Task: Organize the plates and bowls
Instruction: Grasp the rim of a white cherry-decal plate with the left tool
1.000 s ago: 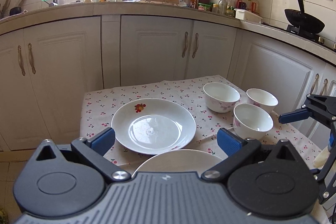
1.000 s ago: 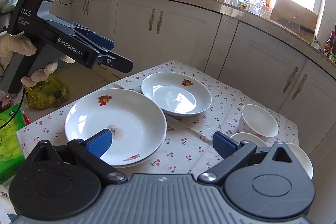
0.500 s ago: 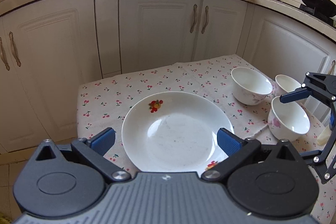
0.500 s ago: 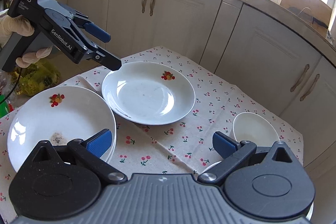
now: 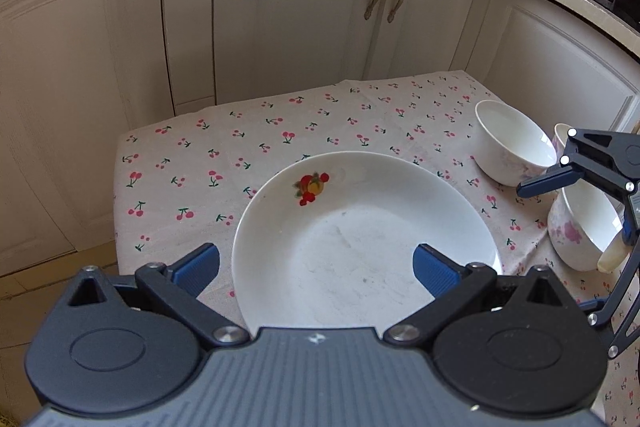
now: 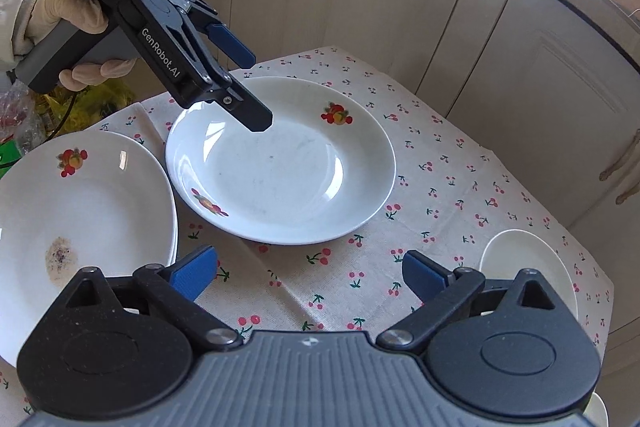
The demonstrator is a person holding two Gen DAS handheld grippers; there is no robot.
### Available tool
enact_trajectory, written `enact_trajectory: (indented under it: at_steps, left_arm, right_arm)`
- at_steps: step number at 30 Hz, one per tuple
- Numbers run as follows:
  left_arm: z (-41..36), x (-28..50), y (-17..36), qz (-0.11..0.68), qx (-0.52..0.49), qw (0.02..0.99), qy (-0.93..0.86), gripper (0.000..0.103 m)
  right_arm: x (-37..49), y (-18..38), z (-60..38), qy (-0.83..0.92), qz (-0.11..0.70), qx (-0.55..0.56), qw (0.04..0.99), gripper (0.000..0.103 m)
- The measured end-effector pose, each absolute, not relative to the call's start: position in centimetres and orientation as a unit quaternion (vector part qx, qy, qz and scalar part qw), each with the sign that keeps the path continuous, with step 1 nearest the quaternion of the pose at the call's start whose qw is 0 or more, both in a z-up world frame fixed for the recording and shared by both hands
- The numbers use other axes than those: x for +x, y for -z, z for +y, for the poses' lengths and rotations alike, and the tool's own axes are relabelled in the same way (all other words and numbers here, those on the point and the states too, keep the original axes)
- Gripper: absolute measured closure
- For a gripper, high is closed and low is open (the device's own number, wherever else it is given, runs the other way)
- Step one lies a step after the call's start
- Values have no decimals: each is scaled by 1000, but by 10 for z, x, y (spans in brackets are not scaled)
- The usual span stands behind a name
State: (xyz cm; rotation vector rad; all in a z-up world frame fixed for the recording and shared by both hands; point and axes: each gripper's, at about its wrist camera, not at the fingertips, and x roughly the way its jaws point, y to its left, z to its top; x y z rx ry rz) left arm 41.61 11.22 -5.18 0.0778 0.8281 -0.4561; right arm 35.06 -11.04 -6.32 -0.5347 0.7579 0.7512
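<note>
White, faintly scuffed, the plate (image 5: 360,247) carries fruit decals. I hold my left gripper (image 5: 316,267) spread above it, my right gripper (image 6: 308,277) apart too.

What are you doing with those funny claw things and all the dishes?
A person is tidying plates and bowls on the cherry tablecloth. The left gripper, open, hangs over the near edge of the single plate, not gripping it yet. The right gripper is open too and holds nothing. A stack of plates sits to one side, three bowls to the other.
</note>
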Motion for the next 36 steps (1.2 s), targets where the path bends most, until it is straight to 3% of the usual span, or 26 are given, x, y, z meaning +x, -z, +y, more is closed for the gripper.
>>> enact_trajectory:
  at_steps: [12,36]
  left_arm:
    - [116,442,66,440,24,866,237,1]
    - [107,464,77,465,19,839,283,4]
  right_arm:
    - [381,79,-93,-375,412,-229,798,7]
    - [399,90,-75,-411,422,-244,771,2]
